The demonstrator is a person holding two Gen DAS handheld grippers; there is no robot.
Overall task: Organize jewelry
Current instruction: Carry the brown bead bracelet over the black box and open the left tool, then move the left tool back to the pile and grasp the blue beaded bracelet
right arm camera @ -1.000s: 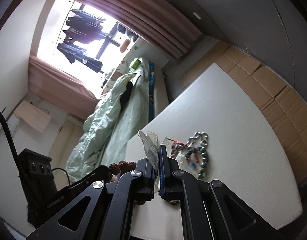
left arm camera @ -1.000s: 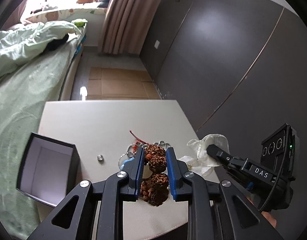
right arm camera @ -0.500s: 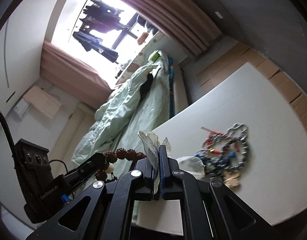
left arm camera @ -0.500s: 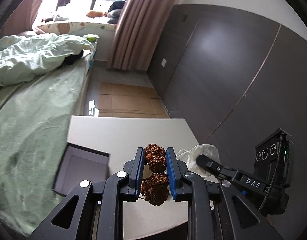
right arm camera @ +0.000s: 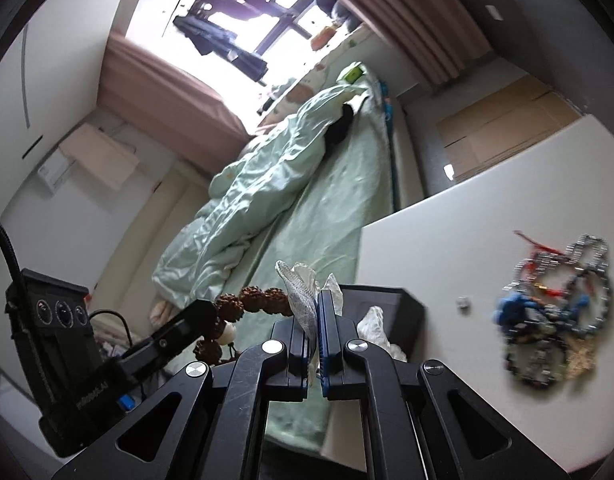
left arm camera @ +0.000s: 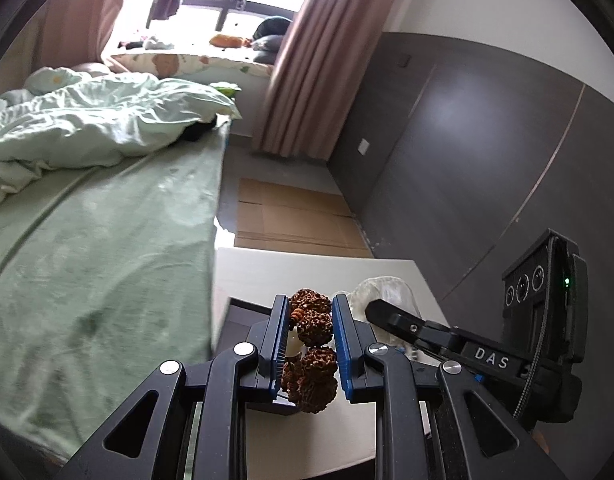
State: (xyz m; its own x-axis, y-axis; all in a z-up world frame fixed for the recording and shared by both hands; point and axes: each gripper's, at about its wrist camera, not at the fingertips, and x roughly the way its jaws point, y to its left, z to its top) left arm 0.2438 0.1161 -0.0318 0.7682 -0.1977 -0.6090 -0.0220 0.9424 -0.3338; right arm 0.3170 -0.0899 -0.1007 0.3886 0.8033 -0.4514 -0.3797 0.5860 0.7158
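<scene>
Left tool (left arm camera: 307, 336) clenched on a brown knobbly-bead bracelet (left arm camera: 311, 322), beads pinched between the blue pads (left arm camera: 278, 332), a cream-white bead (left arm camera: 292, 347) showing low between them near the left pad; rest of the strand hangs below the tips. Bracelet is off the counter (left arm camera: 307, 276), held above a dark open box (left arm camera: 243, 320) that sits just beyond and under the left tool's tips. Right tool (right arm camera: 315, 320) clenched on a white mesh pouch (right arm camera: 301, 292), fabric sticking up past the closed pads, more white fabric (right arm camera: 373, 326) bunched just right of the tool over the same dark box (right arm camera: 403, 312). From the right wrist view the left tool (right arm camera: 199, 320) comes in from the left side, its beaded bracelet (right arm camera: 251, 300) just left of the right tool's tips, close to the pouch, contact unclear. From the left wrist view the right tool (left arm camera: 391, 320) sits just right of the left tool, pouch (left arm camera: 383, 288) at its tip. Far right of the right tool, well apart from the box, a tangled jewelry pile (right arm camera: 555, 312) lies on the white counter (right arm camera: 447, 248): silver bead chain, red cord, blue bits, blurred. A small silver piece (right arm camera: 461, 302) lies on the counter between box and pile. Green bed (left arm camera: 99, 232) to the left of the counter, cardboard sheets (left arm camera: 291, 220) on the floor beyond.
</scene>
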